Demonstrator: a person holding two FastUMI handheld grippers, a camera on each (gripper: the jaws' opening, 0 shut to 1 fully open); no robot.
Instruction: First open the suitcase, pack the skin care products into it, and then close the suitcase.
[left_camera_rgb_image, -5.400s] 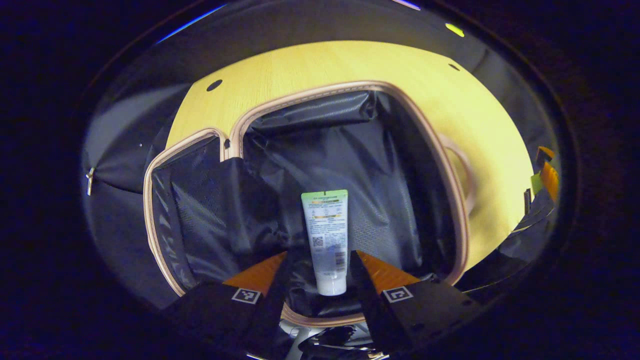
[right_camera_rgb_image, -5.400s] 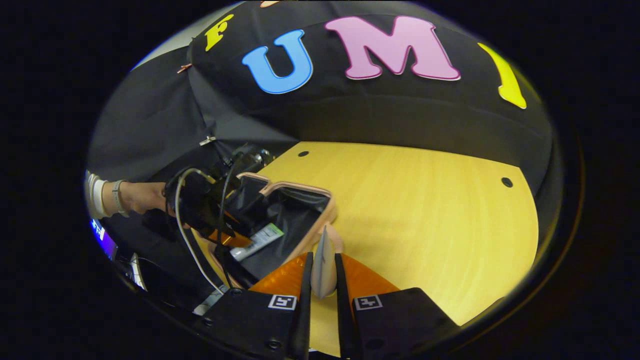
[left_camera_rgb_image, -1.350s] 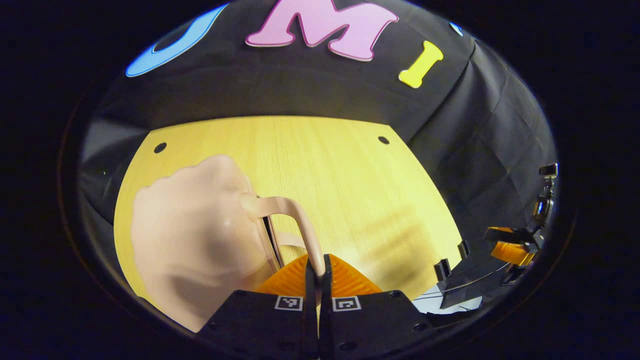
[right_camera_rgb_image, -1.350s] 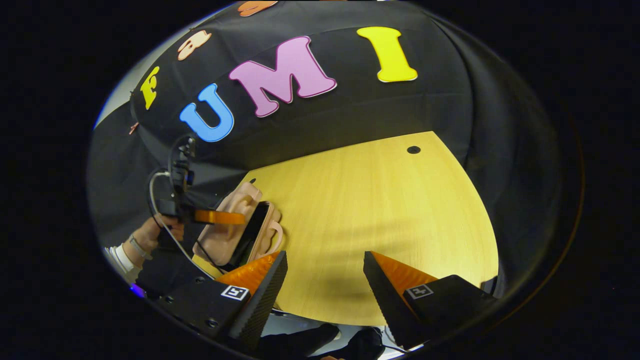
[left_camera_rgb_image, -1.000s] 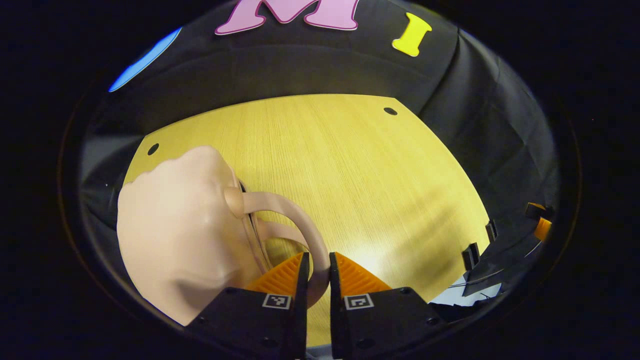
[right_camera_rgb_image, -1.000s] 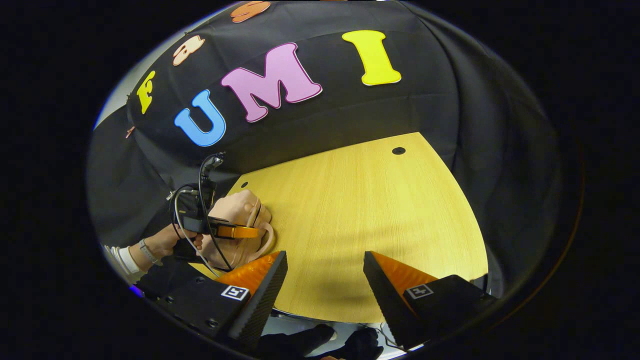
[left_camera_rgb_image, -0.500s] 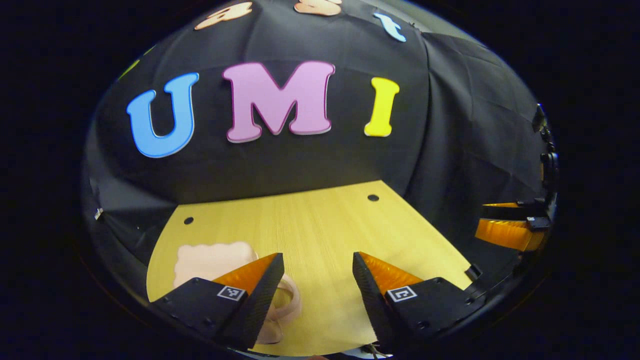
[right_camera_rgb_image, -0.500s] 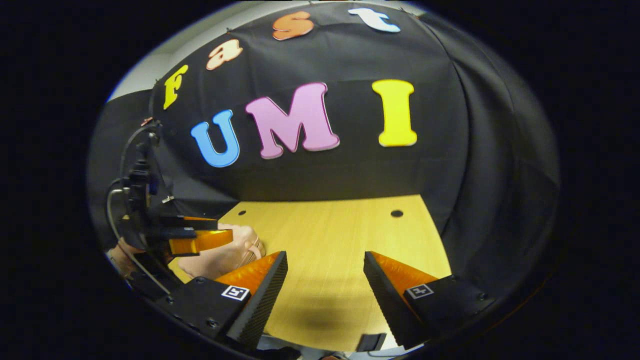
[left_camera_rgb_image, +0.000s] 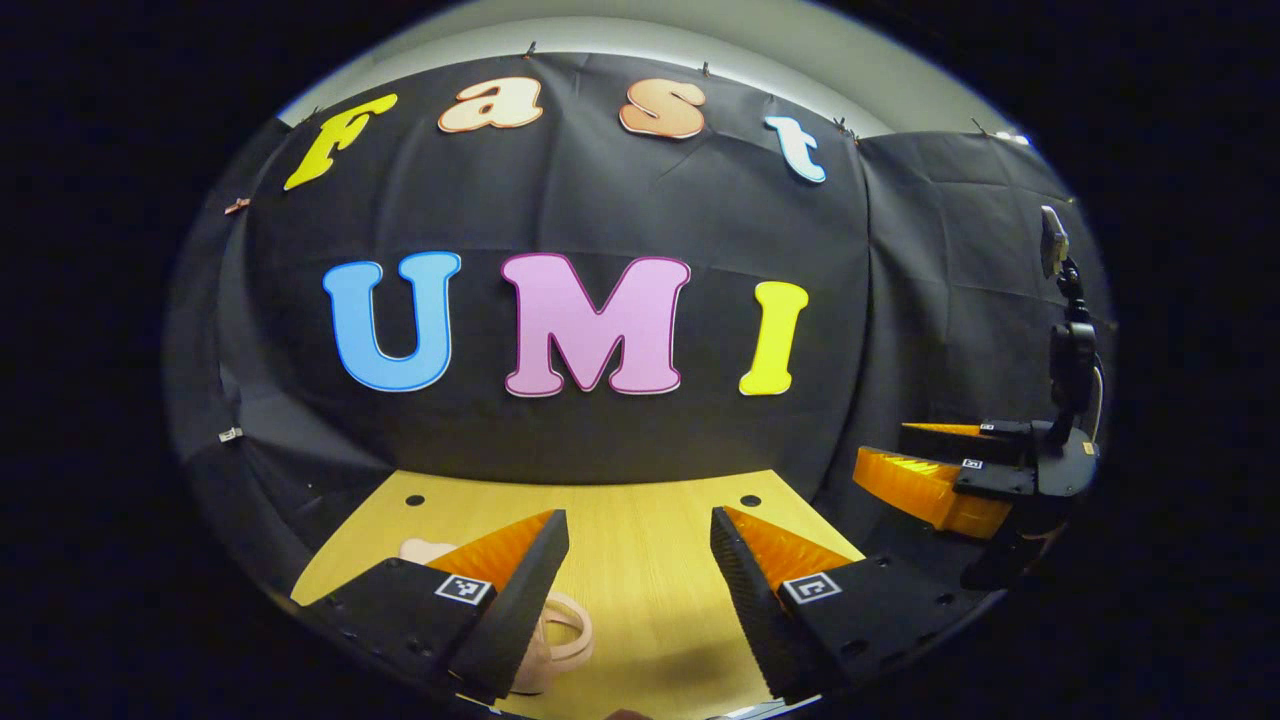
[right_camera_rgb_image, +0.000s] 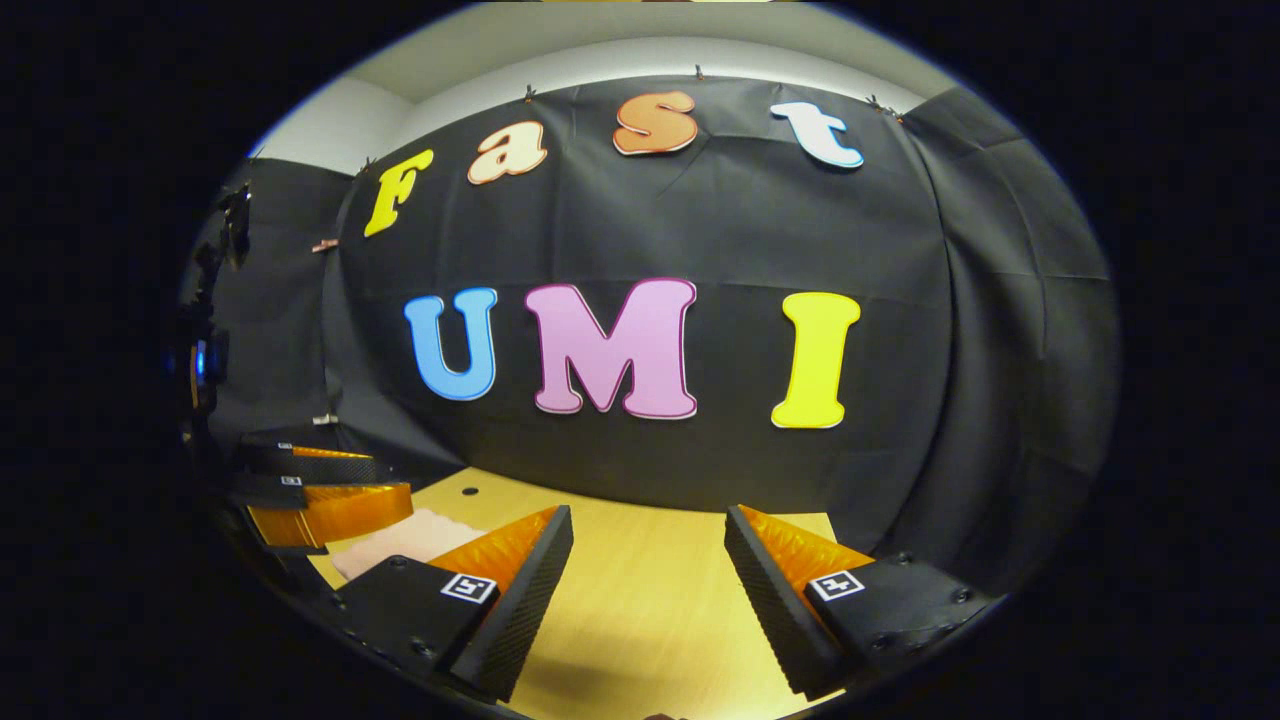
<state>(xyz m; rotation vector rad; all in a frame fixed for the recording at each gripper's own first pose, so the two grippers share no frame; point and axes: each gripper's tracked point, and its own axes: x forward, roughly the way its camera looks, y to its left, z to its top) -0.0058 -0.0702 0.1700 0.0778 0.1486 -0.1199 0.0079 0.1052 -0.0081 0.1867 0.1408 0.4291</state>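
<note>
The pink suitcase (left_camera_rgb_image: 425, 549) lies closed and flat on the yellow table (left_camera_rgb_image: 650, 610), low at the left in the left gripper view. Its looped handle (left_camera_rgb_image: 568, 628) pokes out beside my left finger. My left gripper (left_camera_rgb_image: 638, 520) is open and held above the table, with nothing between its fingers. In the right gripper view the suitcase (right_camera_rgb_image: 400, 538) shows as a pink patch at lower left. My right gripper (right_camera_rgb_image: 648, 512) is open and empty over the table (right_camera_rgb_image: 640, 620). Each gripper appears in the other's view, the right gripper (left_camera_rgb_image: 925, 460) and the left gripper (right_camera_rgb_image: 320, 485), both with fingers apart.
The black booth wall rises right behind the table's far edge. Small dark holes (left_camera_rgb_image: 750, 500) mark the tabletop near that edge. A camera mount (left_camera_rgb_image: 1070, 350) stands up on the right gripper.
The suitcase, open with a tube inside 5.4 s ago, is now closed. My left gripper let go of its handle and opened. Both grippers tilted up and pulled back.
</note>
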